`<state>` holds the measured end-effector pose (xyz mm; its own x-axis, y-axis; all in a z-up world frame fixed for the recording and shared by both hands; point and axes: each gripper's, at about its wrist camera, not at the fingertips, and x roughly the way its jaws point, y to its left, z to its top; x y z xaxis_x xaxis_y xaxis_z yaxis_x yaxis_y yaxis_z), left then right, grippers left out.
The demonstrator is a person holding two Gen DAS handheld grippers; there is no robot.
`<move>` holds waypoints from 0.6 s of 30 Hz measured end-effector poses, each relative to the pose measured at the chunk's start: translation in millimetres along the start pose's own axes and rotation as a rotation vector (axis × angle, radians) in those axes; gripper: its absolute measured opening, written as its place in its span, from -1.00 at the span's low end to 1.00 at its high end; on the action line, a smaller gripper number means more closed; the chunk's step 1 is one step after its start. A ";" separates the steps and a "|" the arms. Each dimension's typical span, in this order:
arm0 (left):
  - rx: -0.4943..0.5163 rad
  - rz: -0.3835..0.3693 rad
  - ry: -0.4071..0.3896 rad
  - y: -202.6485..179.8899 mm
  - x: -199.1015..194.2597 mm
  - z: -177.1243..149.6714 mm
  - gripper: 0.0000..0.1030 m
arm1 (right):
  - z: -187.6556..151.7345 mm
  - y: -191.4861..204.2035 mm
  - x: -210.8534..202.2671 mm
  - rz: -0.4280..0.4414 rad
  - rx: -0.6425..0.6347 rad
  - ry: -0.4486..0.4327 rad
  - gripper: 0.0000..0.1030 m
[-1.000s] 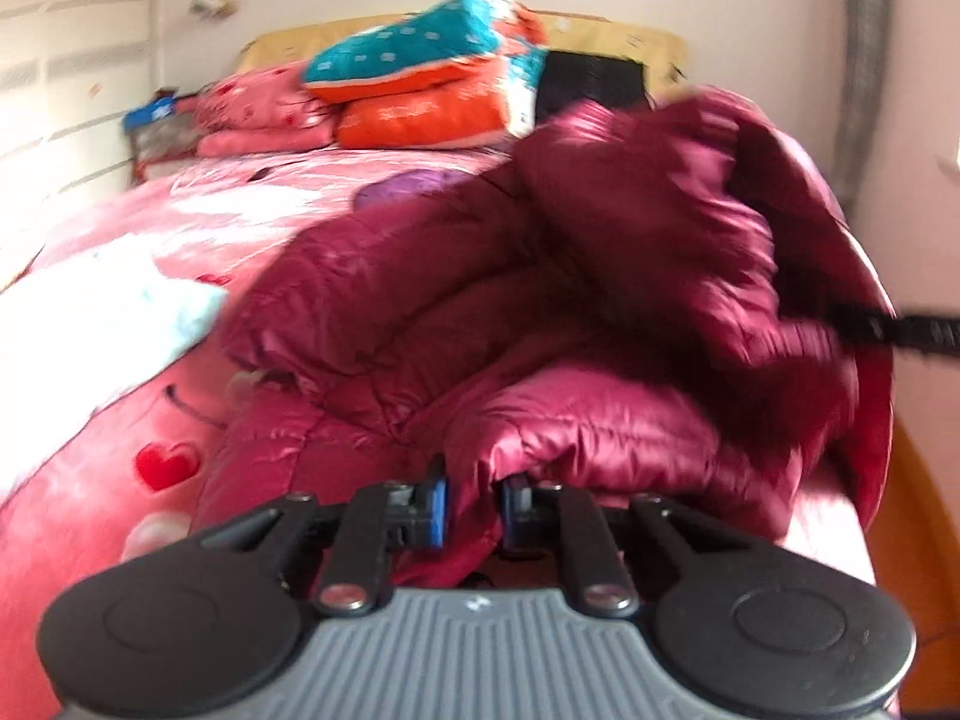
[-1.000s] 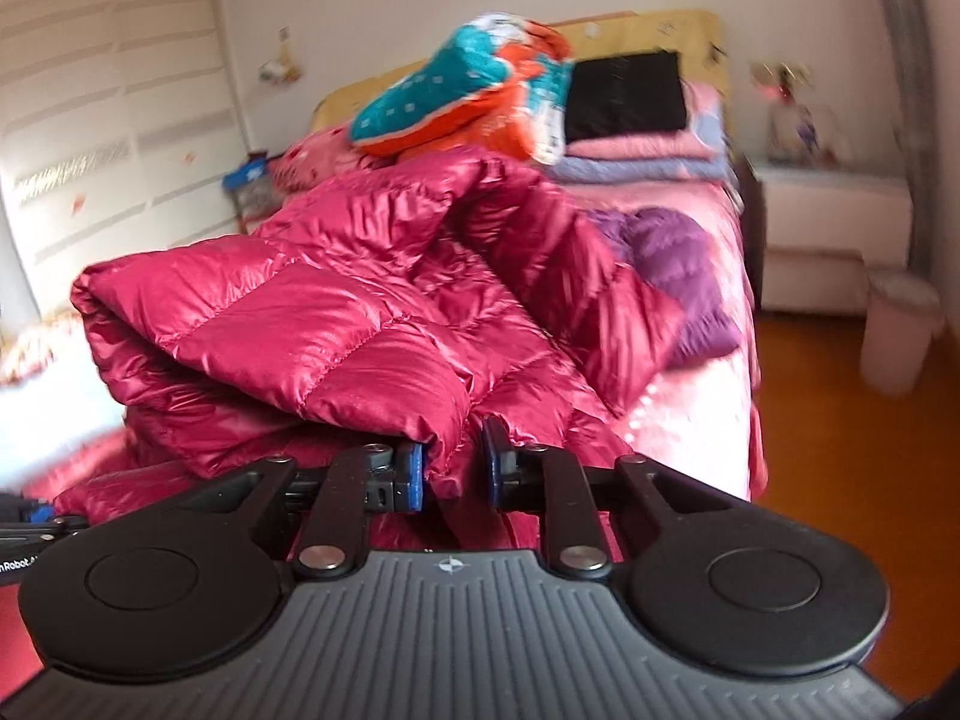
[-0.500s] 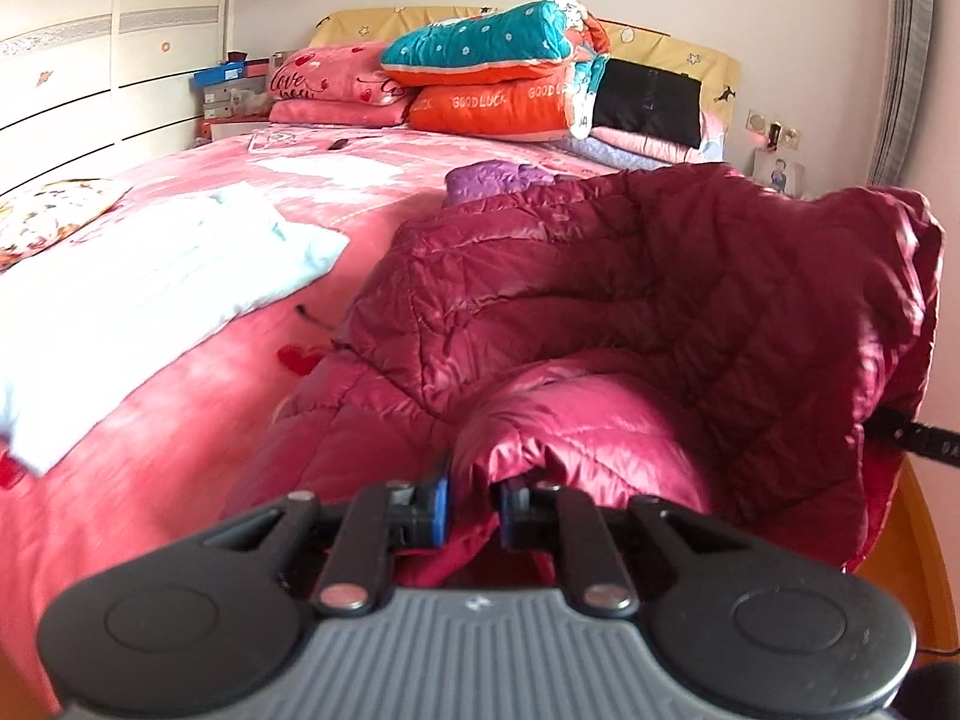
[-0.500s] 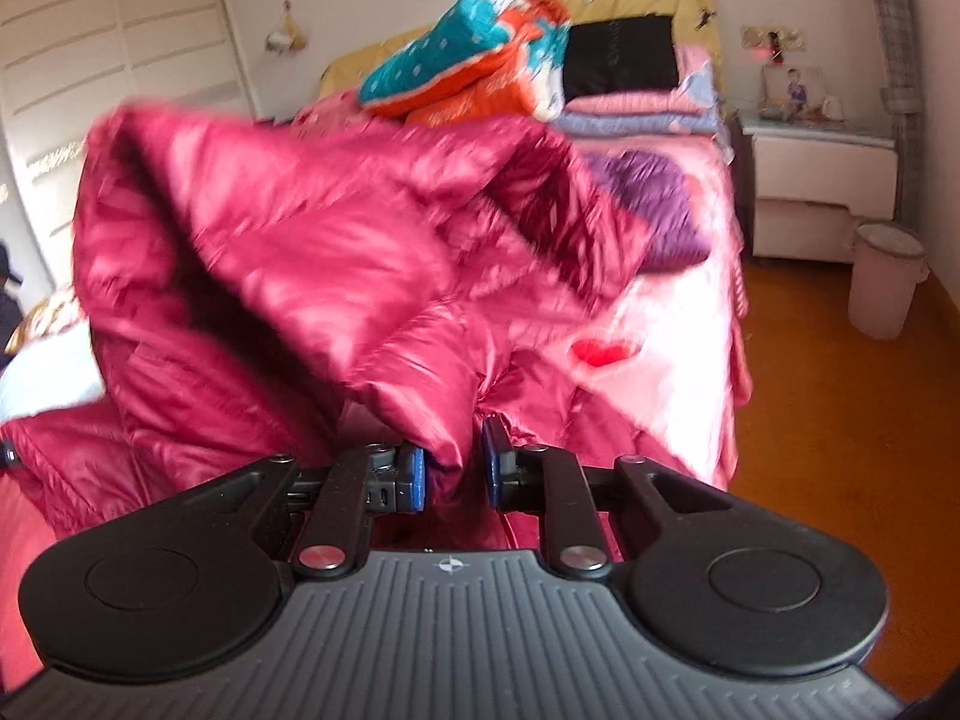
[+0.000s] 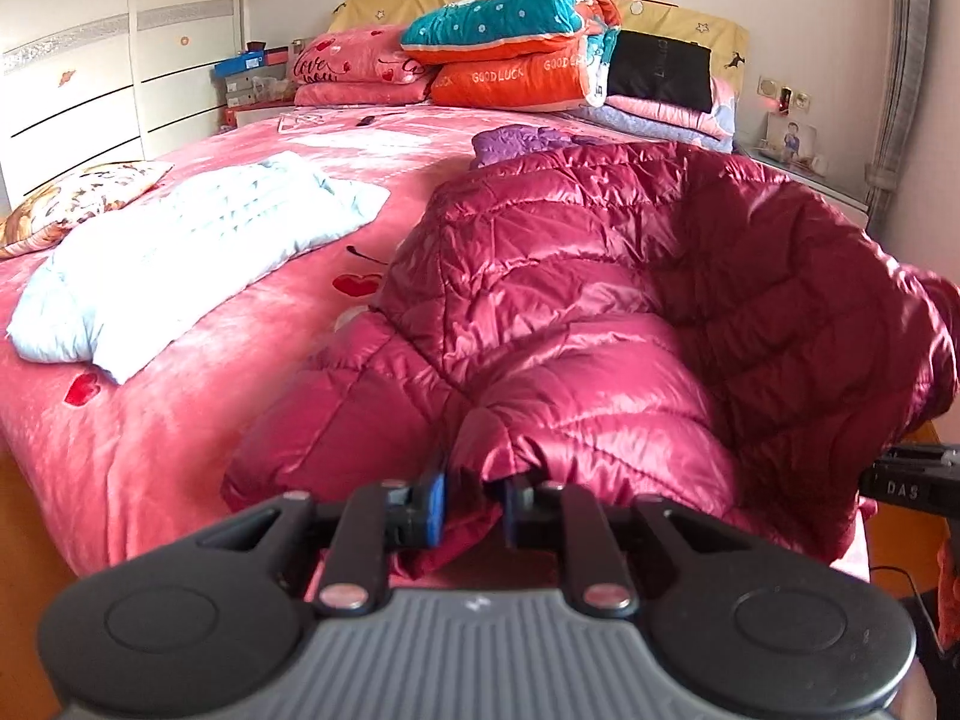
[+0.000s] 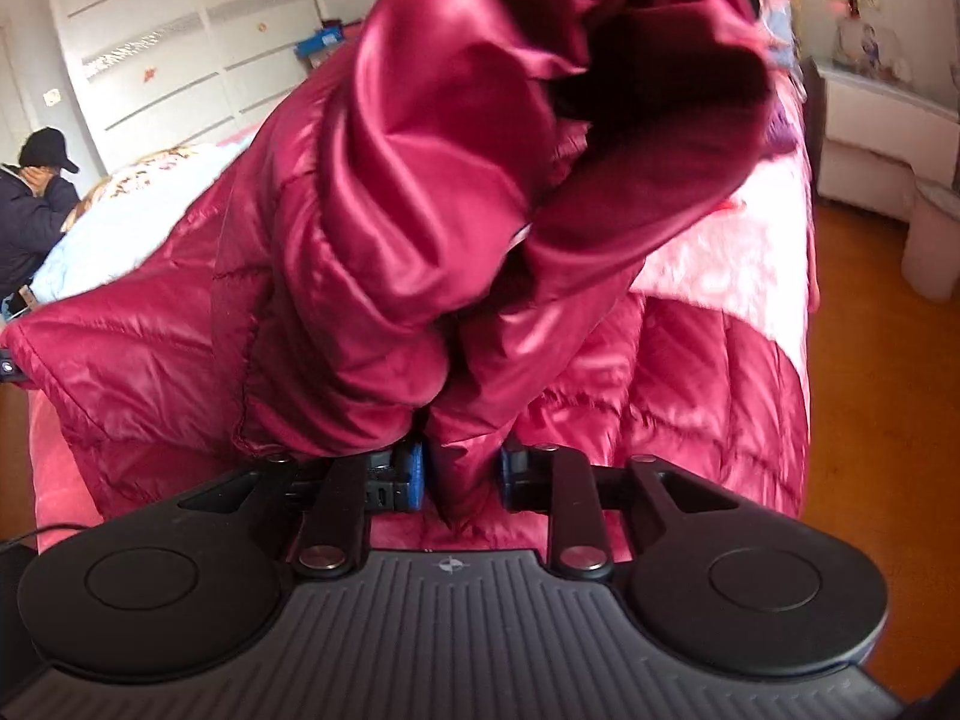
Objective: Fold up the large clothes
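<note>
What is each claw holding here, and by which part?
Both hold the red jacket: the left claw pinches a bunched edge, the right claw a fold of fabric. Which part of the garment cannot be told.

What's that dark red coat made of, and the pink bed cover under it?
The coat looks like a shiny synthetic shell, probably nylon or polyester, with puffy filling: it gleams and is stitched into quilted panels. Both grippers, left and right, pinch it. The bed cover looks like soft matte fleece or plush, fuzzy with printed hearts; exact fibre unclear.
</note>
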<state>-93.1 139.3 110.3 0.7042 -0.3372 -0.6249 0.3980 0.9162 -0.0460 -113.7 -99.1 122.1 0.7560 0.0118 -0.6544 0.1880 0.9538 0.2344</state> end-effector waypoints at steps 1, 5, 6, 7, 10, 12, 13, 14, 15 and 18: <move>-0.005 -0.003 -0.007 0.3 -3.5 -0.2 -0.64 | 0.1 -1.8 -1.0 -0.005 0.004 0.005 -0.33; 0.005 0.011 -0.037 -0.5 -16.7 -3.3 -0.54 | -0.1 -5.2 -12.2 -0.034 0.008 0.003 0.25; 0.002 0.013 -0.041 1.1 -19.4 -3.6 -0.52 | 0.3 -6.4 -14.5 -0.042 0.011 0.004 0.29; -0.003 0.013 -0.045 2.1 -22.8 -4.8 -0.48 | 2.2 -8.8 -16.8 -0.045 0.019 0.007 0.31; -0.011 0.012 -0.065 3.0 -37.7 -8.0 -0.41 | -0.5 -11.2 -25.1 -0.060 0.040 0.007 0.59; -0.017 0.004 -0.077 2.0 -47.8 -10.2 -0.34 | 3.1 -14.5 -32.7 -0.069 0.046 0.001 0.78; -0.017 -0.003 -0.080 0.6 -52.2 -11.2 -0.32 | -1.3 -14.0 -38.1 -0.069 0.048 -0.003 0.80; -0.014 -0.009 -0.083 -1.3 -55.1 -11.7 -0.32 | 0.7 -15.1 -42.2 -0.068 0.052 -0.007 0.84; -0.009 -0.013 -0.086 -4.2 -58.3 -12.6 -0.32 | -3.1 -19.3 -48.7 -0.069 0.053 -0.011 0.87; 0.017 -0.040 -0.098 -14.3 -66.4 -14.7 -0.32 | -13.7 -18.2 -67.5 -0.072 0.054 -0.031 0.88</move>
<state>-154.2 151.9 140.9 0.7415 -0.3934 -0.5435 0.4359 0.8983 -0.0556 -176.8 -113.2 152.2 0.7585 -0.0662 -0.6483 0.2750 0.9344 0.2263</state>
